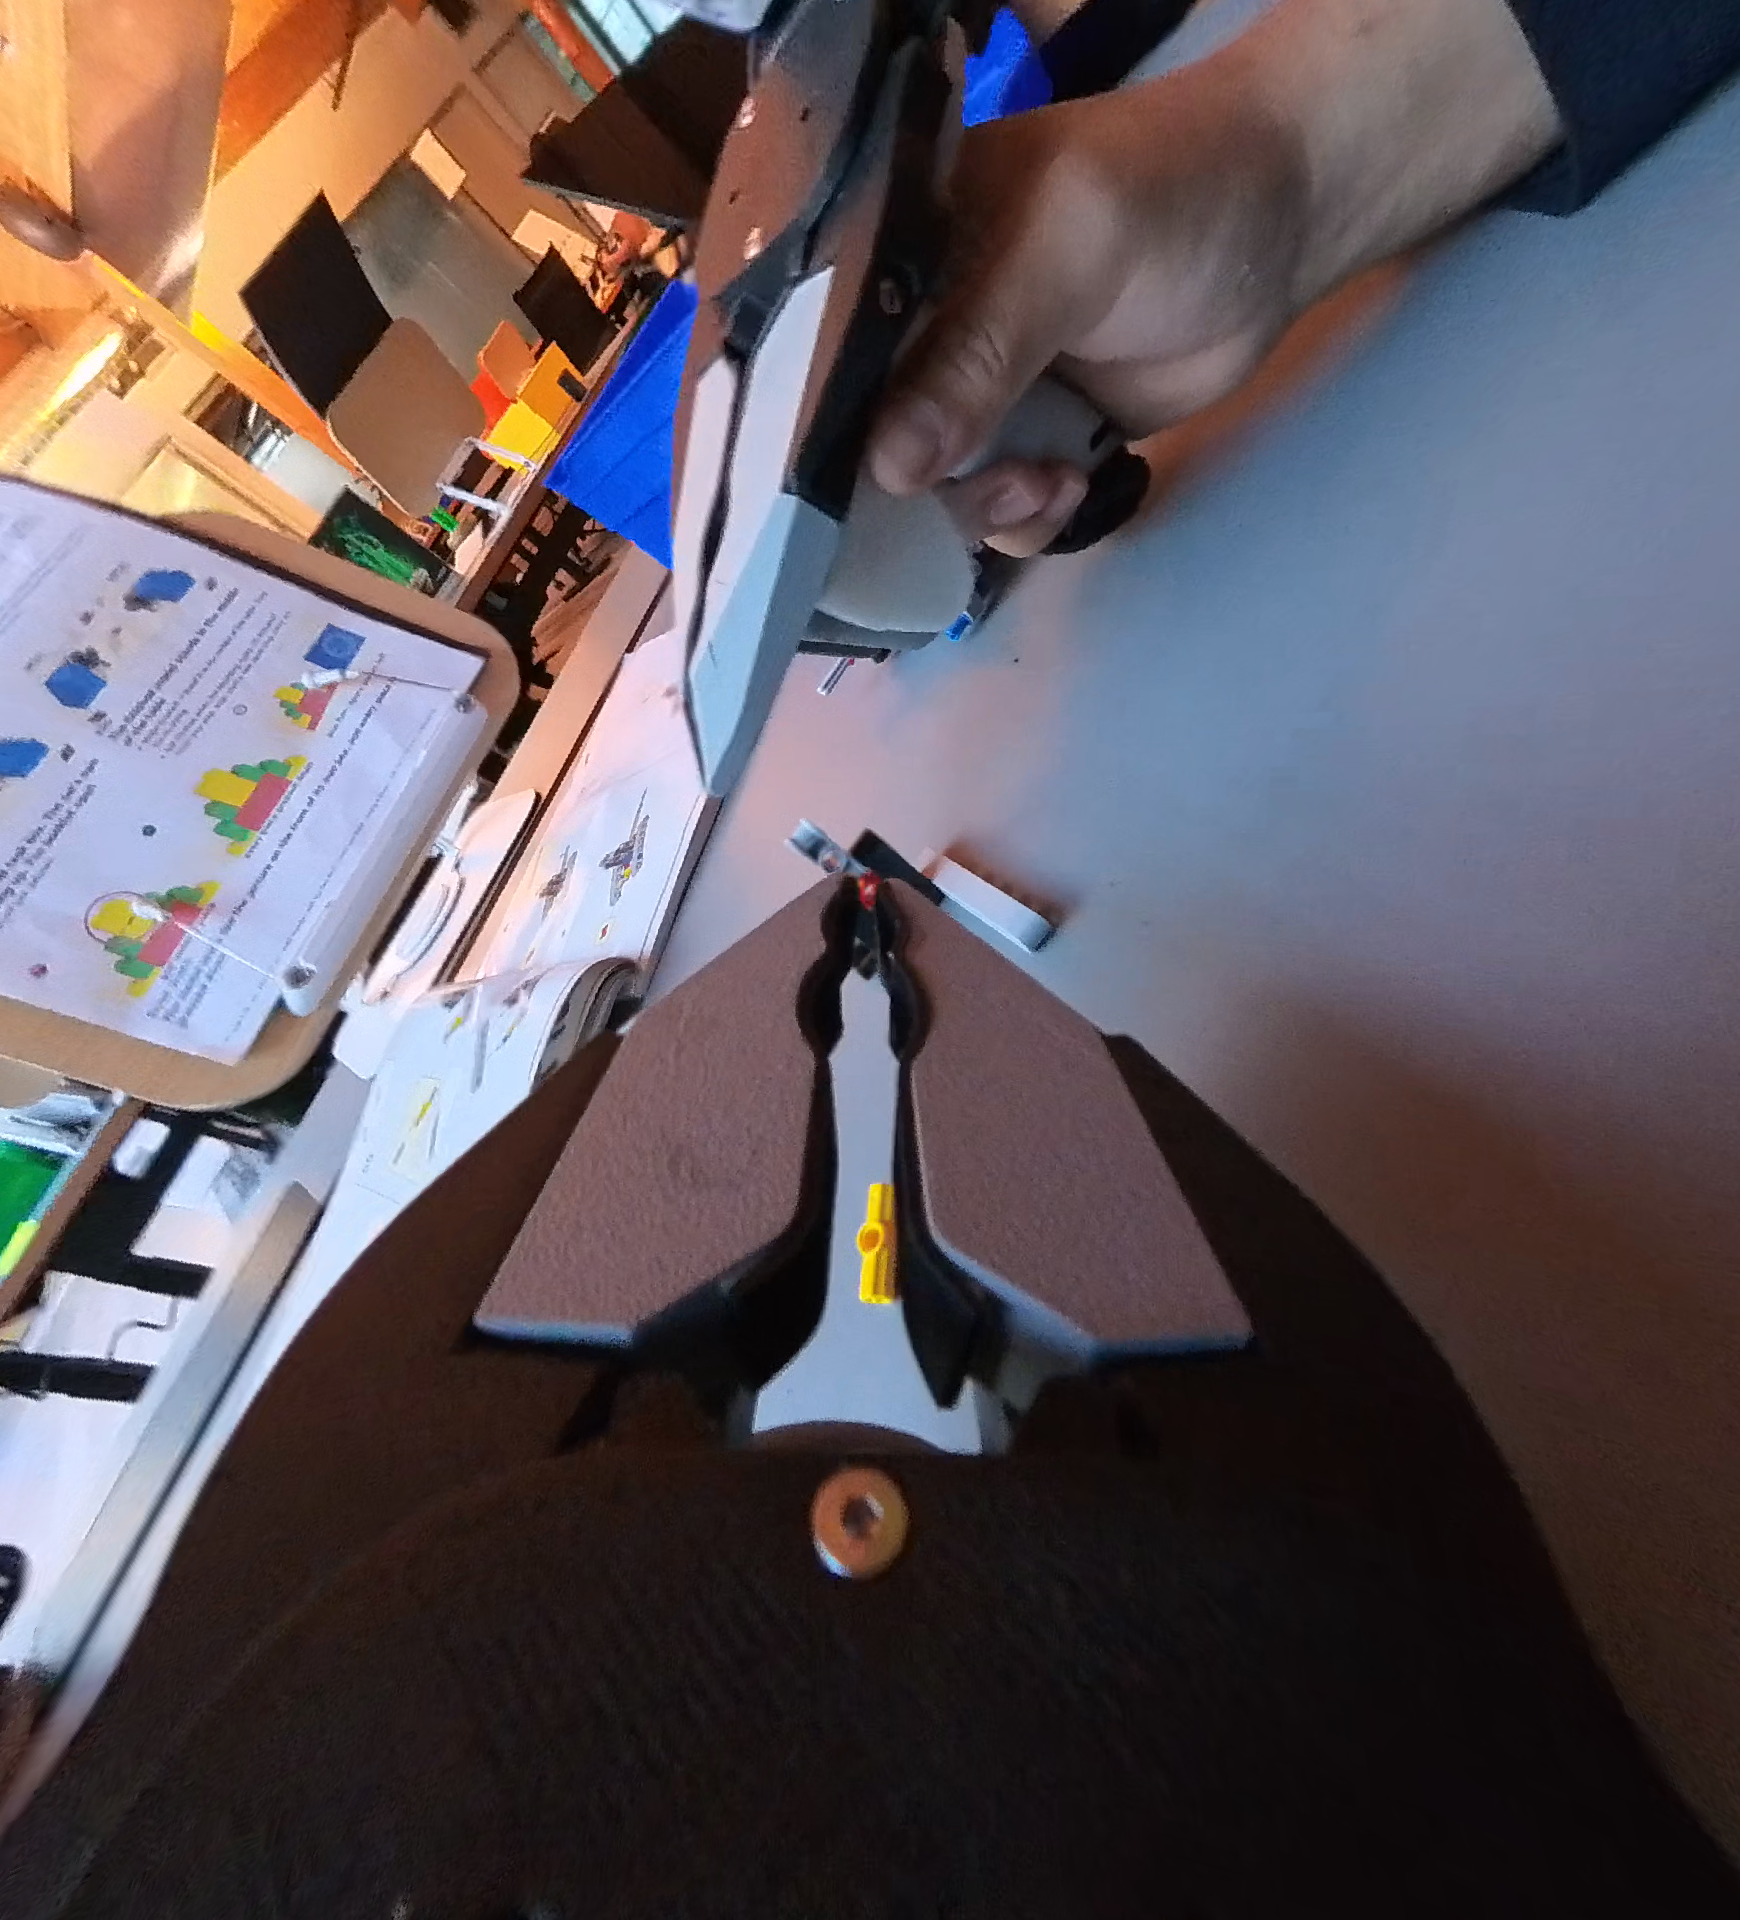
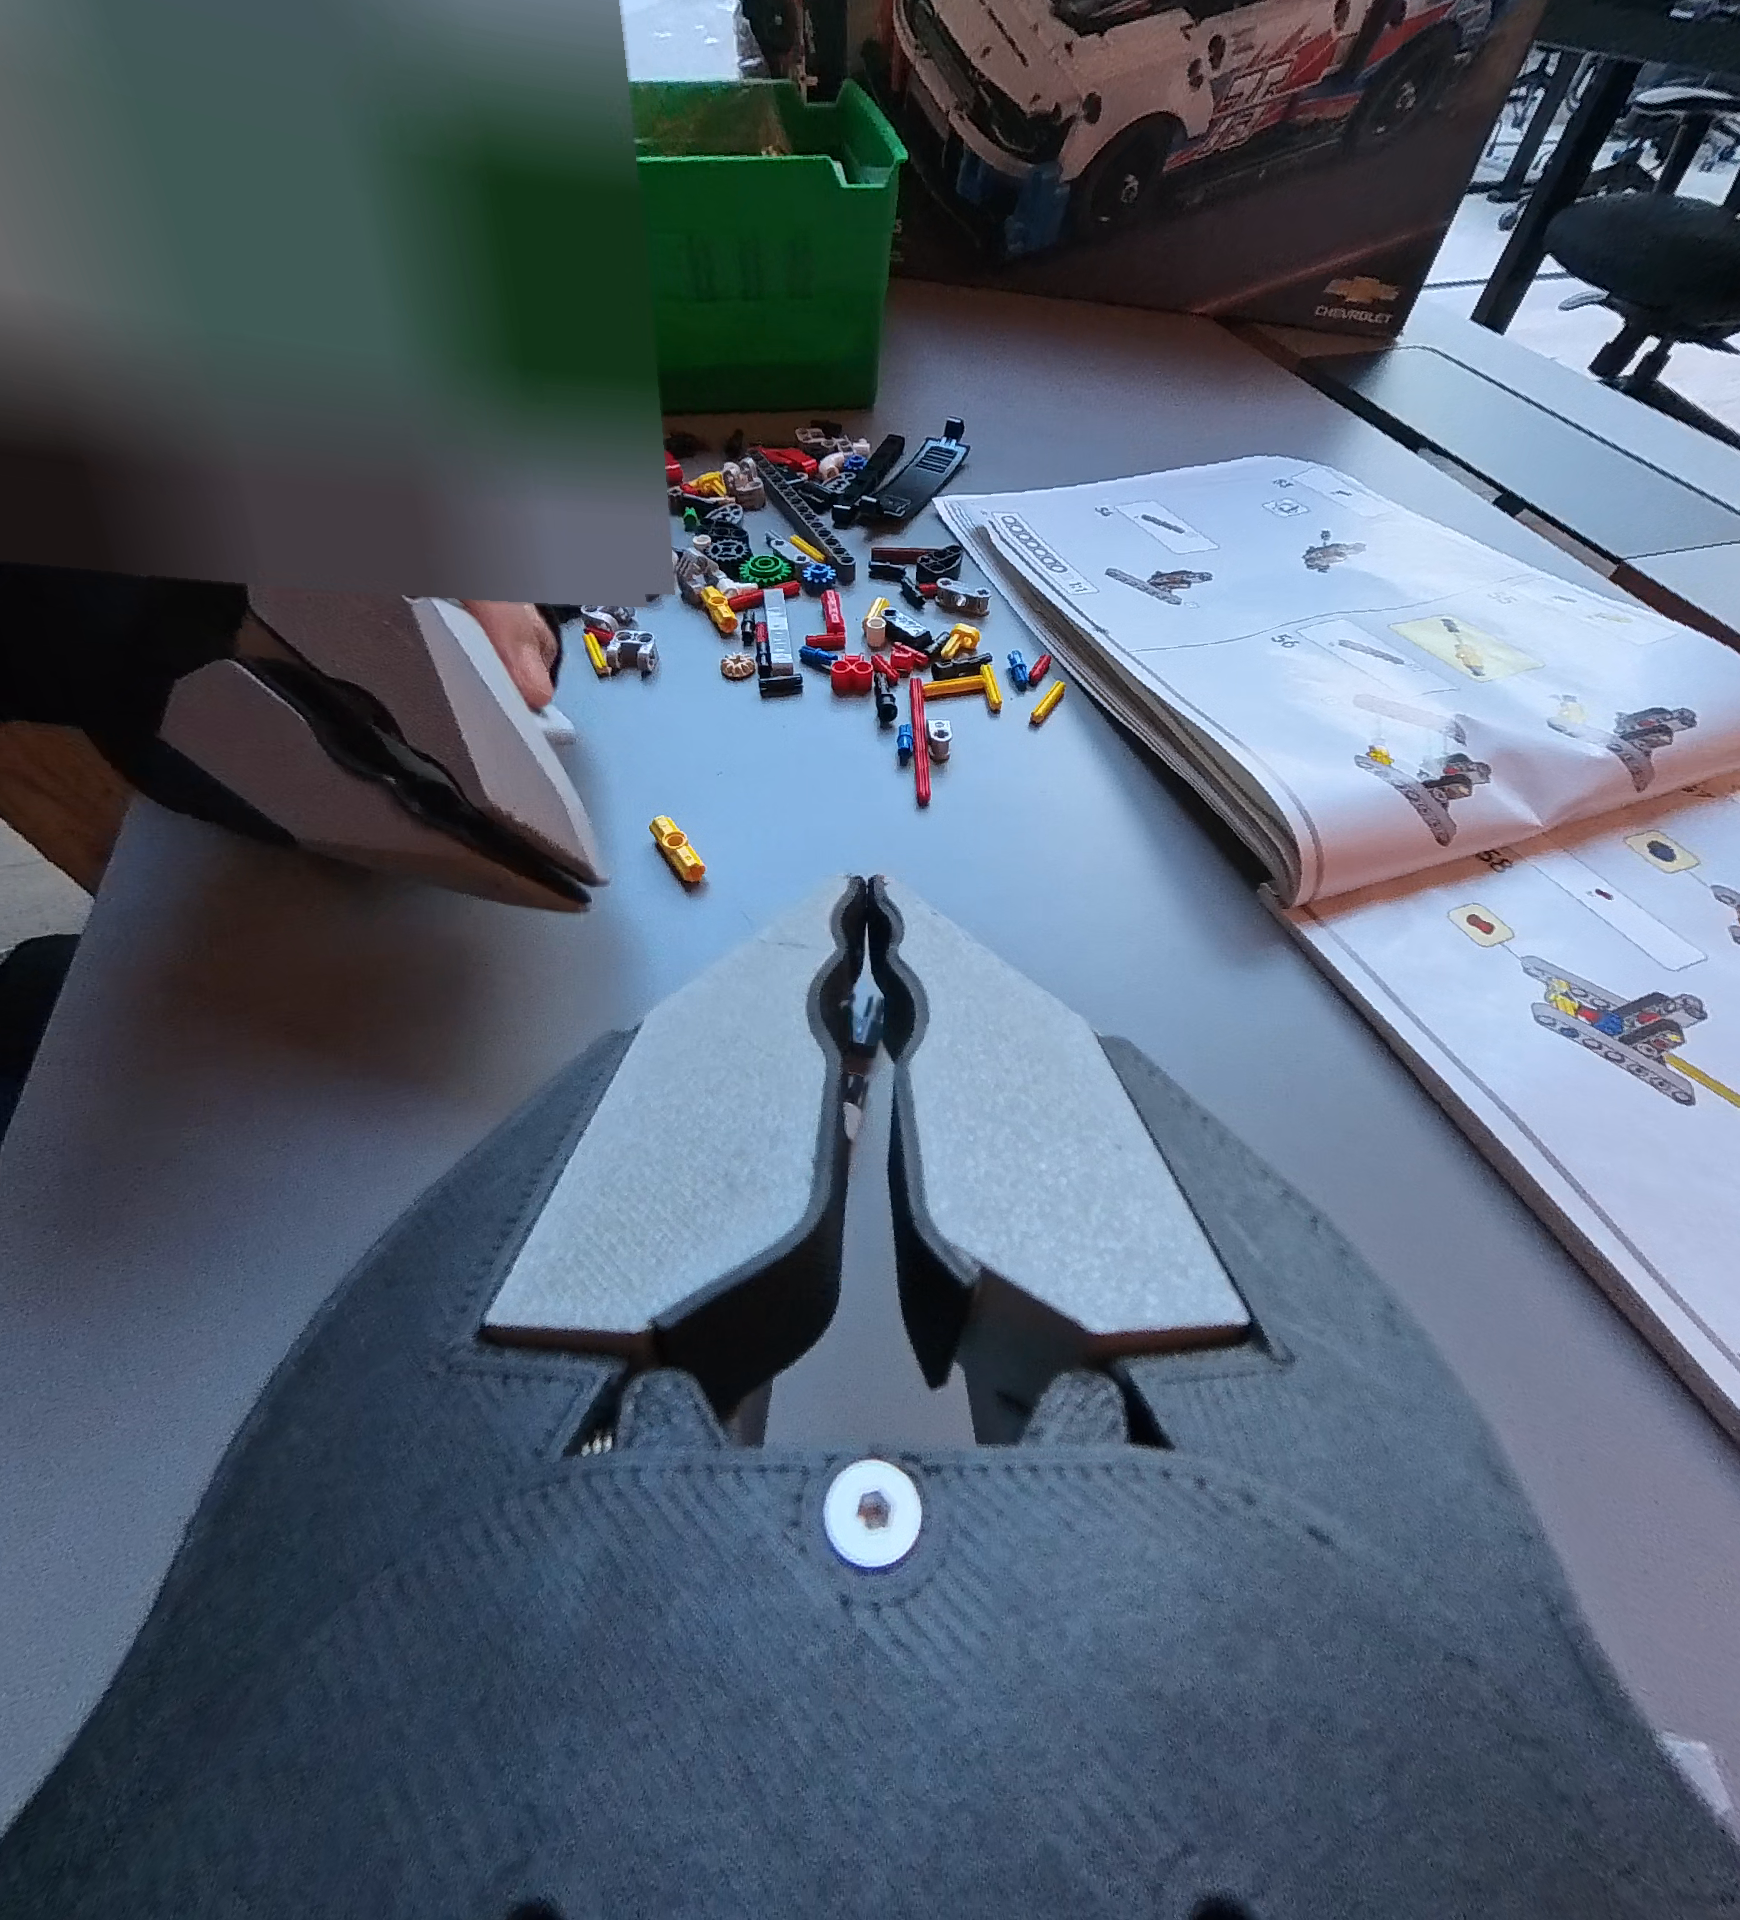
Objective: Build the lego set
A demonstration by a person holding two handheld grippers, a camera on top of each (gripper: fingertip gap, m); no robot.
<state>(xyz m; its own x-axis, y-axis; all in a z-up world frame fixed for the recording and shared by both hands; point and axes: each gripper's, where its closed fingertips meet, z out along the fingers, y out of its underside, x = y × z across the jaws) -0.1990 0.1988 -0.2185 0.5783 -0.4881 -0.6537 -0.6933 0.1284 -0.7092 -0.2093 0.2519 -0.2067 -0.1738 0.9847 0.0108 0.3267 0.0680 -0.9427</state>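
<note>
My left gripper is shut, rolled on its side over the grey table. A small red bit with a dark piece behind it sits pinched at its tips, and a grey connector sticks out ahead. A black and white bar lies just beyond; I cannot tell if it is joined on. My right gripper is shut, with a small dark piece in the hollow between its fingers. It also shows in the left wrist view, held by a hand. A yellow connector lies on the table between both tips.
A pile of small coloured building parts lies ahead, with a green bin and a car-picture box behind it. An open instruction booklet lies at the right. A clipboard with a printed sheet stands past the table edge. My right fingertips sit around 6 cm from my left ones.
</note>
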